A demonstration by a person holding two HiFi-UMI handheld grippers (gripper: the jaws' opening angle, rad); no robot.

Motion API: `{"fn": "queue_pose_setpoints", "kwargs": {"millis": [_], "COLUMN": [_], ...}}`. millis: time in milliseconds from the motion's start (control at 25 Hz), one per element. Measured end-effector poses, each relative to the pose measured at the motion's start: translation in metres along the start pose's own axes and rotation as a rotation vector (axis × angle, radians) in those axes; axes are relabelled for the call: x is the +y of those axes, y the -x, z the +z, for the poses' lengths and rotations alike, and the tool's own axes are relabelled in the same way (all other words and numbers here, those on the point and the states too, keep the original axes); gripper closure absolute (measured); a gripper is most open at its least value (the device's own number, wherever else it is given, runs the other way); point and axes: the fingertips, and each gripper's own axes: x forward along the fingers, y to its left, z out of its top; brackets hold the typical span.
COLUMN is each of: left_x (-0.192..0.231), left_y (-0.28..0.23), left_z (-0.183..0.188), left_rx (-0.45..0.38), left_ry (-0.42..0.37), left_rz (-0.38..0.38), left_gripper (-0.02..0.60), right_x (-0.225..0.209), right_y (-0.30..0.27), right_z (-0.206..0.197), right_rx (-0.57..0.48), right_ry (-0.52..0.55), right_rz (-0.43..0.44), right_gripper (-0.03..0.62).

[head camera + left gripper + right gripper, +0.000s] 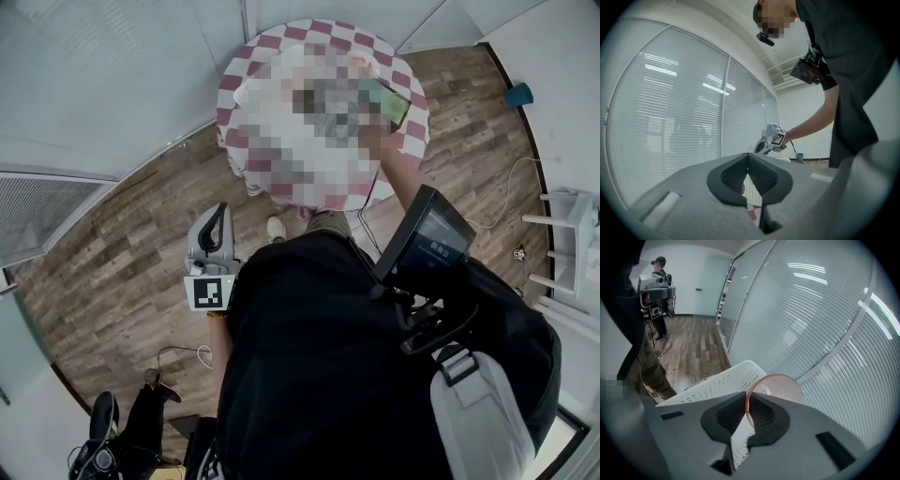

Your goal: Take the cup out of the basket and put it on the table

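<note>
In the right gripper view my right gripper [748,411] is shut on the thin rim of a translucent pink cup [780,387], which sticks out beyond the jaws, off to the right. Just below it is the white perforated basket [717,383]. The left gripper view shows the right gripper [771,140] held out over the table on an outstretched arm. My left gripper [748,161] has its pads meeting at the tips with nothing in them, and it hangs by my side [216,220] above the floor. The round table's red-and-white checked cloth [272,42] lies ahead, and a blurred patch hides the basket there.
Glass walls with blinds [811,310] run close beside the table. A person carrying gear [656,301] stands down the wooden-floored room. On the floor at the right are a teal object [517,94], a white rack [572,244] and cables [506,187].
</note>
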Motion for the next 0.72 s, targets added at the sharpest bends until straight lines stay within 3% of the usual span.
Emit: {"fn": "queue_pose_setpoints", "kwargs": {"millis": [720], "left_x": [0.000], "left_y": [-0.008], "left_z": [-0.001], "left_rx": [0.003], "left_ry": [-0.013], "left_rz": [-0.028], "left_gripper": [0.577], "right_x": [-0.031], "right_y": [0.051], "right_z": [0.068], "right_rx": [-0.171], "right_ry": [0.028], "right_rz": [-0.134], "right_gripper": [0.566]}}
